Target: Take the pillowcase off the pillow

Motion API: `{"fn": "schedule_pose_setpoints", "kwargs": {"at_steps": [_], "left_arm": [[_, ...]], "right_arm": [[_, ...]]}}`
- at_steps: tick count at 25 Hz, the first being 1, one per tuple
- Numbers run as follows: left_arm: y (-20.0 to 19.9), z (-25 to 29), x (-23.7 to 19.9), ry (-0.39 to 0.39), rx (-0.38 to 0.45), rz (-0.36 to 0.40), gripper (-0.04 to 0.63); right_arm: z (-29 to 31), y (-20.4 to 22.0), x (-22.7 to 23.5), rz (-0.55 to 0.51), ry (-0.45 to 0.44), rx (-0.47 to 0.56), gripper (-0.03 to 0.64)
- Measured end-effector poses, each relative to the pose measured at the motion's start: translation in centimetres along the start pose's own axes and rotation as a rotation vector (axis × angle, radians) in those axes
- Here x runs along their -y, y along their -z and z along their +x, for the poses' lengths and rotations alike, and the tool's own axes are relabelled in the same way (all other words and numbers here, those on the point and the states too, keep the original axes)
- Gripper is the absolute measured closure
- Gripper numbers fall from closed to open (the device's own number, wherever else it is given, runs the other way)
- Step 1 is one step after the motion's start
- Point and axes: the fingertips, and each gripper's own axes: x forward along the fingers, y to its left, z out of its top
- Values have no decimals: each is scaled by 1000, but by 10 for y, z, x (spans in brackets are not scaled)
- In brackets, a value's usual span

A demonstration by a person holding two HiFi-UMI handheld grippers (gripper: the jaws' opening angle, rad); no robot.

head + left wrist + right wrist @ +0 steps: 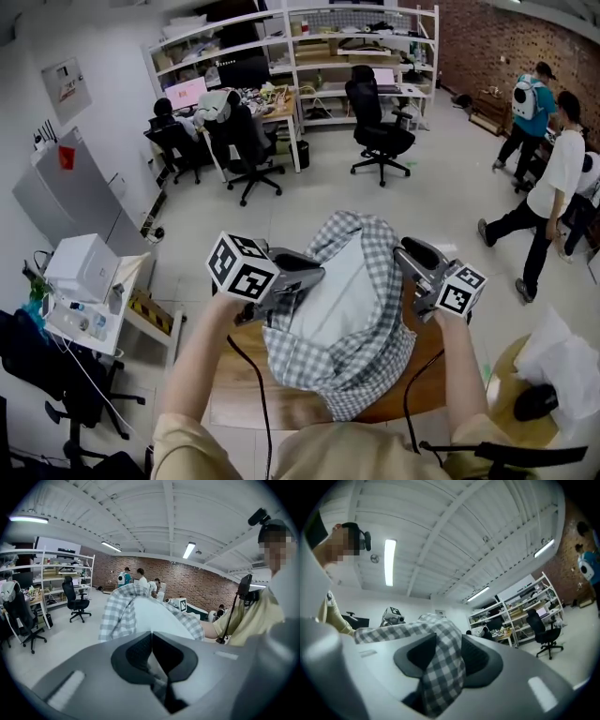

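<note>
Well, in the head view the left tool [309,279] and the right tool [405,255] are held up side by side above a round wooden desk [281,403]. The pillow [330,291] stands between them. Its white face is bare in the middle, and the checked pillowcase [352,361] is bunched around its edges. Each tool's tip is at the cloth on its own inner side. The rest of the pillowcase hangs below both tools, over the desk.

In the left gripper view, the left tool [151,634] has its jaws pressed together, the pads meeting in a thin line. A pale strip shows low down between the pads — whether it is cloth I cannot tell. Just beyond the tips rises the pillow [157,619], with the pillowcase [117,613] draped over its top and down its left side. The right tool's marker cube [182,604] shows past it on the far side.

In the right gripper view, the right tool [449,641] has its jaws spread. A thick band of pillowcase [445,667] runs down between the pads, fills the gap and trails off to the left across the tool's grey body. Beyond the tips, the left tool [393,615] shows above the cloth.
</note>
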Motion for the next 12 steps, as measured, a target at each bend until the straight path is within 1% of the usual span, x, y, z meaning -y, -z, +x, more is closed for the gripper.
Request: {"fn": "schedule_pose_setpoints", "kwargs": {"at_steps": [1, 3, 5, 7, 8, 11, 12], "left_arm": [[2, 3, 2, -1, 0, 1, 588], [2, 9, 4, 2, 6, -1, 589], [-3, 13, 8, 14, 25, -6, 589], [-8, 12, 15, 43, 56, -3, 589], [-10, 10, 20, 66, 71, 11, 589], [-11, 6, 39, 176, 106, 88, 589], [-11, 6, 46, 214, 119, 107, 589]], "right_arm": [[-2, 4, 2, 29, -13, 8, 470], [-8, 9, 6, 98, -38, 46, 539], [-18, 9, 16, 179, -54, 100, 581], [-26, 14, 27, 255, -56, 137, 603], [-27, 18, 30, 280, -59, 145, 604], [-22, 21, 27, 285, -119, 184, 609], [-25, 28, 36, 300, -106, 193, 615]]}}
